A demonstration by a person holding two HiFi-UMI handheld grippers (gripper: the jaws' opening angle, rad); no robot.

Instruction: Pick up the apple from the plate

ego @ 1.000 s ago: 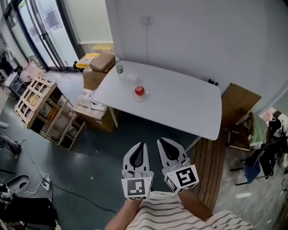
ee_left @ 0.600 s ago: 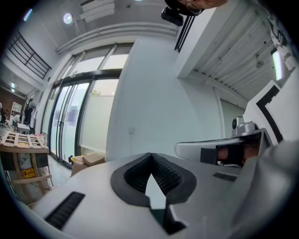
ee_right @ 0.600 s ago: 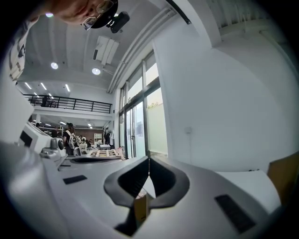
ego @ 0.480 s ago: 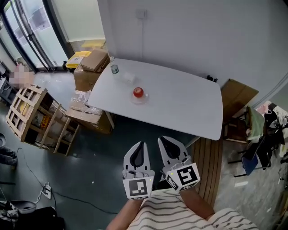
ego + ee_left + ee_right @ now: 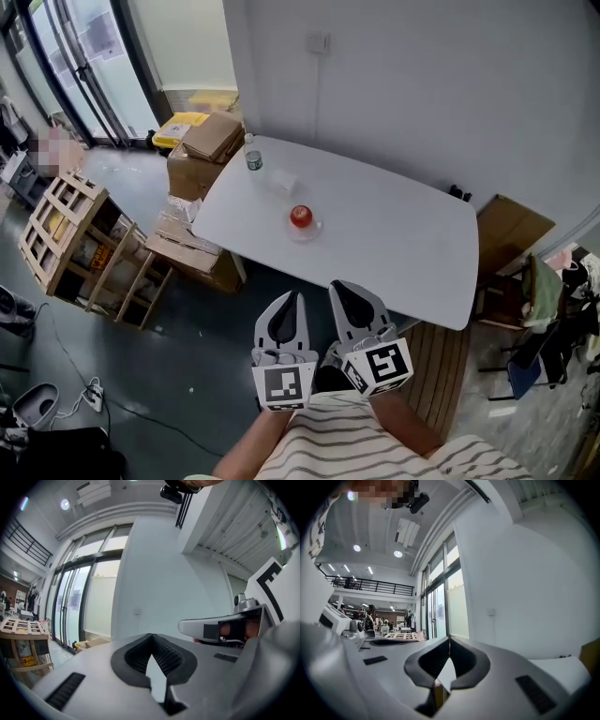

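Note:
In the head view a red apple [image 5: 301, 217] rests on a small clear plate [image 5: 309, 231] near the middle left of a white table [image 5: 394, 244]. Both grippers hang side by side over the dark floor, short of the table's near edge and well apart from the apple. The left gripper [image 5: 296, 296] is shut and empty, and so is the right gripper [image 5: 336, 286]. In the left gripper view the jaws [image 5: 151, 635] meet with nothing between them. The right gripper view shows the same shut tips [image 5: 449, 638]. Neither gripper view shows the apple.
A small bottle [image 5: 252, 157] and a clear cup [image 5: 284, 181] stand at the table's far left corner. Cardboard boxes [image 5: 211, 139] and wooden crates [image 5: 82, 234] sit left of the table. A wooden board [image 5: 511, 232] and slatted panel [image 5: 437, 361] lie to the right.
The table and apple have come lower in the head view, nearer to the grippers. Both grippers stay shut, side by side, unchanged in pose.

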